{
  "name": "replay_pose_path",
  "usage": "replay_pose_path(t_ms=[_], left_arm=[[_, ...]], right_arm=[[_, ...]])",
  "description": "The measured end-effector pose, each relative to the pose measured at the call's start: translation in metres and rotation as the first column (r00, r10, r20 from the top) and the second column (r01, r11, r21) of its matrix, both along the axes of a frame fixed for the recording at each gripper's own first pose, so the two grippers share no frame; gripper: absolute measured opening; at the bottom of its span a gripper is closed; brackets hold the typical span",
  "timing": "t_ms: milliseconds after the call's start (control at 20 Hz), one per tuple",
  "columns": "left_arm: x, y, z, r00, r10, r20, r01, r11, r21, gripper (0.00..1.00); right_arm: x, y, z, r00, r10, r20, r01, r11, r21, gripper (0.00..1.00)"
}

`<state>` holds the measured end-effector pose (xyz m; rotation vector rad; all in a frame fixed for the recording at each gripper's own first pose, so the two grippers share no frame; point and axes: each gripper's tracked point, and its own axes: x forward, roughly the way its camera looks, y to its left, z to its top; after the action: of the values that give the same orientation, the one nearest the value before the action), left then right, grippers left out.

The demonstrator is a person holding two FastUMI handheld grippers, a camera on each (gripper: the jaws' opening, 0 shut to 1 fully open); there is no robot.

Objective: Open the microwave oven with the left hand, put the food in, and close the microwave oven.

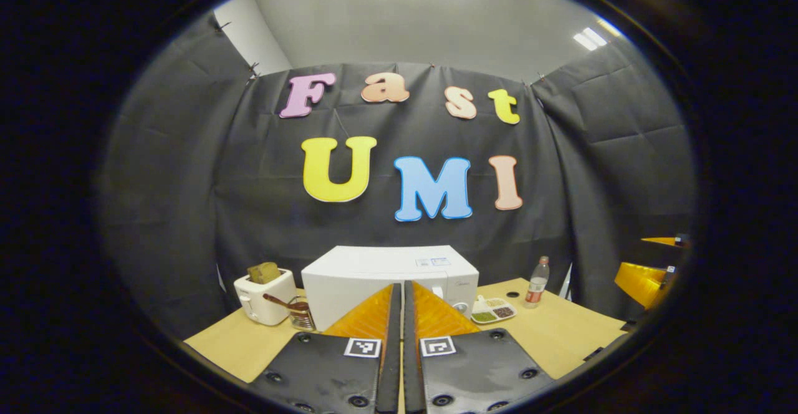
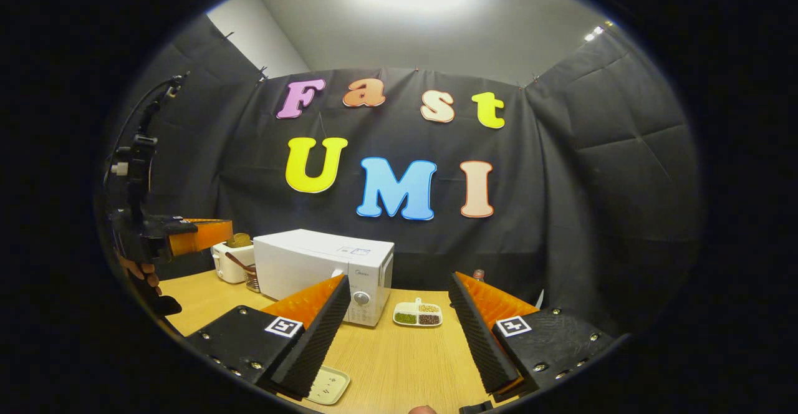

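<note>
The white microwave stands at the back of the wooden table with its door closed. A white divided dish of food lies on the table just to the right of it. My left gripper is shut with nothing between its fingers and points at the microwave's front from some way off. It also appears at the left of the right gripper view, the left gripper held up by a hand. My right gripper is open and empty, above the table and short of the dish.
A white toaster with bread in it stands left of the microwave, with a glass cup holding a spoon beside it. A bottle stands at the back right. A small pale dish lies near the table's front edge.
</note>
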<state>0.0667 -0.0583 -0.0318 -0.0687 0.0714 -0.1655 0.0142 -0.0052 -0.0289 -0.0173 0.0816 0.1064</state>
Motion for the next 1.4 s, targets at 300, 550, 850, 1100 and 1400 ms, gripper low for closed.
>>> replay_pose_path(t_ms=[300, 550, 850, 1100, 1400], left_arm=[[-0.043, 0.021, 0.012, 0.999, 0.02, 0.036, -0.022, 0.999, 0.041, 0.09], [-0.067, 0.03, 0.005, 1.0, 0.003, 0.013, -0.003, 1.0, 0.027, 0.41], [-0.076, 0.038, 0.009, 1.0, -0.007, 0.025, 0.006, 1.0, 0.01, 0.81], [-0.078, 0.05, 0.018, 0.998, 0.015, 0.06, -0.016, 1.0, 0.005, 0.98], [-0.078, 0.066, 0.014, 0.997, 0.048, 0.057, -0.048, 0.999, 0.003, 0.98]], right_arm=[[-0.012, 0.015, 0.007, 1.0, -0.015, 0.02, 0.015, 1.0, 0.005, 0.97], [-0.025, 0.023, 0.013, 0.999, -0.034, 0.031, 0.033, 0.999, 0.013, 0.97], [-0.038, 0.034, 0.012, 0.999, -0.037, 0.021, 0.037, 0.999, -0.004, 0.97], [-0.046, 0.039, 0.01, 0.999, -0.043, 0.009, 0.043, 0.999, 0.007, 0.97], [-0.043, 0.048, 0.011, 0.999, -0.034, 0.006, 0.033, 0.999, 0.008, 0.97]])
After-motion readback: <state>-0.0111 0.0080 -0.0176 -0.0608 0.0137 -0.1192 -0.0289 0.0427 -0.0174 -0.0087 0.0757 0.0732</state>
